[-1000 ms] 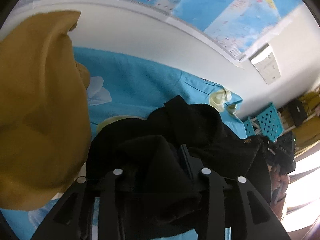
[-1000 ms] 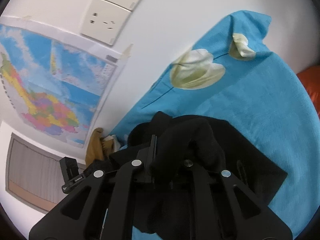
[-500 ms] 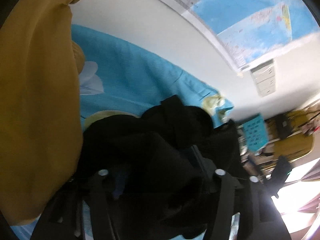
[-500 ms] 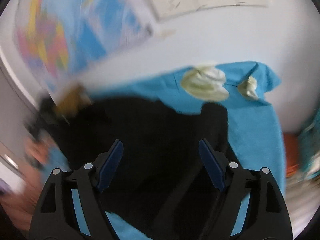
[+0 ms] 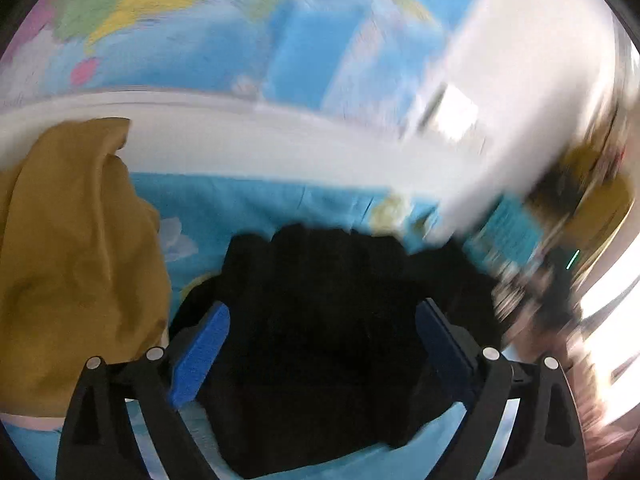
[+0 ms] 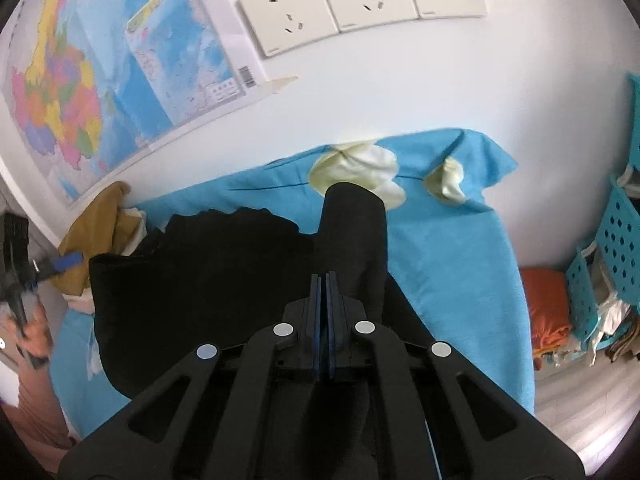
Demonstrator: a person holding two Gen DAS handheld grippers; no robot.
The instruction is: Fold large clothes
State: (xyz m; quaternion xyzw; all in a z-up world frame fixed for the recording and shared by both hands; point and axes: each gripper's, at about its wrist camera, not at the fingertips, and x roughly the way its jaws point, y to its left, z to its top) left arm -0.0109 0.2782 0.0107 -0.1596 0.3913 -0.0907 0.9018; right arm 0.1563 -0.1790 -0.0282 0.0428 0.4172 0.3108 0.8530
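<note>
Black garment (image 6: 208,280) lay on our blue sheet (image 6: 448,248).
Our left tongs (image 5: 320,344) were opening wide over it; our right tongs (image 6: 325,280) stood pressed together, gripping nothing, ochre cloth (image 5: 76,256) at nine o'clock.

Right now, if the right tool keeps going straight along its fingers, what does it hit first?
Most likely the black fabric garment: its sleeve lies right ahead of the shut right tool, over the blue flower-print bedsheet. Depth is unclear; the tips may already be touching it.

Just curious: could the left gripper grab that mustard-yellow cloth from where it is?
Probably yes. The mustard-yellow cloth lies uncovered beside the black garment, and the left gripper, opening with nothing gripped, would only need to swing sideways.
</note>
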